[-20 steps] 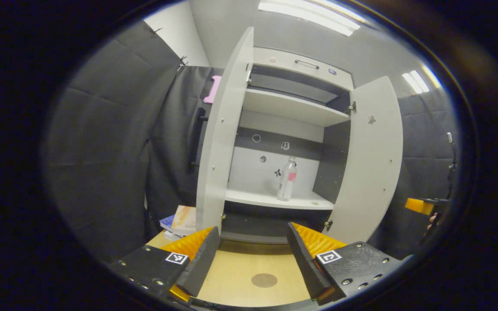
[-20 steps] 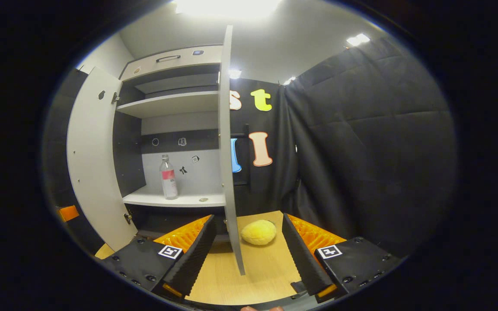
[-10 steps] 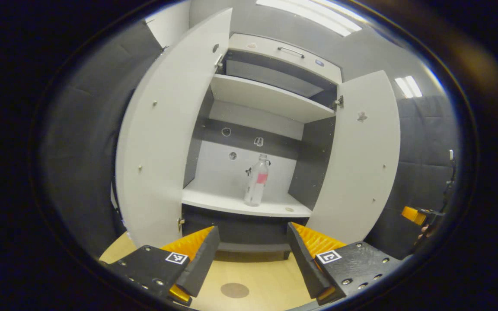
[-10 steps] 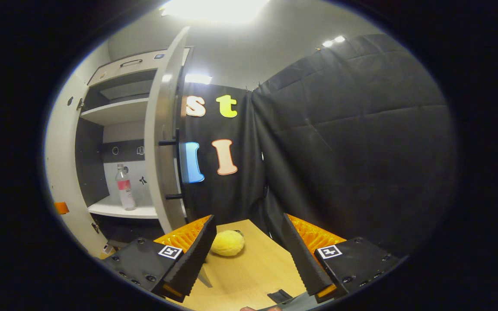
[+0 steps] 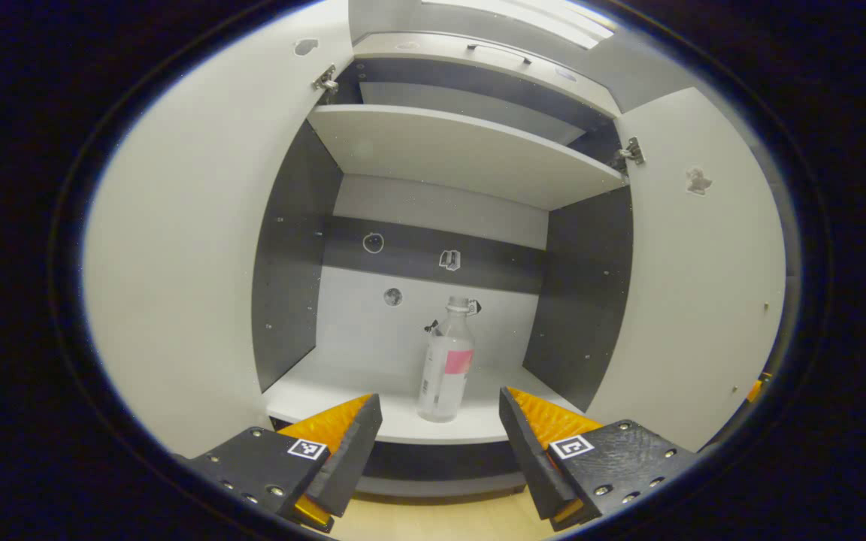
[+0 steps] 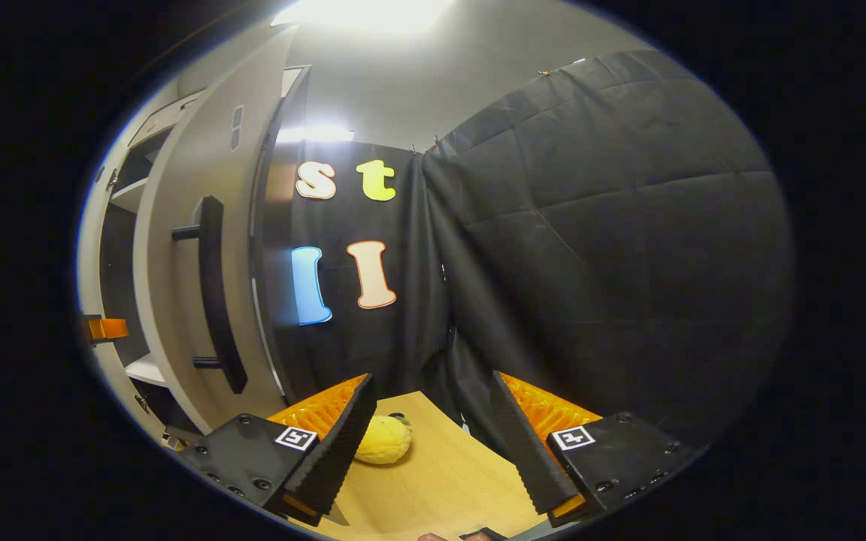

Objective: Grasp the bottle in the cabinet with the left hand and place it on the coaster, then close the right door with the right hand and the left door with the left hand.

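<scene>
A clear bottle [image 5: 446, 364] with a pink label and white cap stands upright on the lower shelf [image 5: 343, 391] of the open cabinet. My left gripper [image 5: 439, 439] is open just in front of that shelf, with the bottle seen between its fingers but still farther in. The left door [image 5: 185, 248] and right door [image 5: 696, 285] stand open on either side. My right gripper [image 6: 427, 439] is open over the wooden table [image 6: 448, 481], outside the right door [image 6: 192, 278], whose black handle [image 6: 215, 293] faces it.
An upper shelf [image 5: 463, 150] spans the cabinet above the bottle. A yellow plush ball [image 6: 382, 442] lies on the table by my right gripper's left finger. Black cloth walls close off the right side. The left gripper's tip [image 6: 106, 328] peeks past the door.
My left gripper has moved forward to the lower shelf, so the bottle looms larger and the coaster has dropped out of sight. My right gripper has swung right, past the right door's outer face.
</scene>
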A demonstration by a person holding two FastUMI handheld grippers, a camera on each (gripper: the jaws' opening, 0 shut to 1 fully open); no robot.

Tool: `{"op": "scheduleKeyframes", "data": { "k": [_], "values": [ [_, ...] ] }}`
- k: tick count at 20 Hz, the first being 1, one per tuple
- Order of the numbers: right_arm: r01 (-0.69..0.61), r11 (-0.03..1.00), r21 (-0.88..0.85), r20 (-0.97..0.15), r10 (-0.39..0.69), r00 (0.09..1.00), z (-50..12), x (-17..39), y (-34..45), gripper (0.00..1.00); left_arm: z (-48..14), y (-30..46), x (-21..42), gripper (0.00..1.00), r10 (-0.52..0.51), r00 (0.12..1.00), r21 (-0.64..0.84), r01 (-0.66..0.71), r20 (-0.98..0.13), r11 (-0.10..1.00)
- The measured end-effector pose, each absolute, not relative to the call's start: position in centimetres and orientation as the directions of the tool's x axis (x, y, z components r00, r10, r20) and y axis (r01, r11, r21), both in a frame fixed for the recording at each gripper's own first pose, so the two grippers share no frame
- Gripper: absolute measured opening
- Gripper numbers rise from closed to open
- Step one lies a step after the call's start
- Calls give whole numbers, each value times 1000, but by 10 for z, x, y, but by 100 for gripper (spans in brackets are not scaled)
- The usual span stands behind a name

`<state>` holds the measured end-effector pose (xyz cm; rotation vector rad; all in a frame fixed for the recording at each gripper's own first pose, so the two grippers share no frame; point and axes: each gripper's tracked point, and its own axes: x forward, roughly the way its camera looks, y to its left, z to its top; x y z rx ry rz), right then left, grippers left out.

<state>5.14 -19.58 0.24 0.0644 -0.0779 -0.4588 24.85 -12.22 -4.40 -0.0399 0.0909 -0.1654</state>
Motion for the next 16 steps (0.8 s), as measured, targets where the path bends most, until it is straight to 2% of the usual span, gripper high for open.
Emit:
{"op": "scheduleKeyframes", "data": {
  "k": [5,10,16],
  "values": [
    [486,867,108,54,-494,868,0,65,-225,96,-34,-133,315,92,-166,984,16,167,-61,986],
    [526,841,128,40,-535,844,-2,77,-245,97,-35,-147,350,91,-174,983,137,181,-60,974],
    [539,830,143,31,-548,836,0,88,-253,97,-59,-162,383,91,-186,977,117,197,-103,973]
  ]
}}
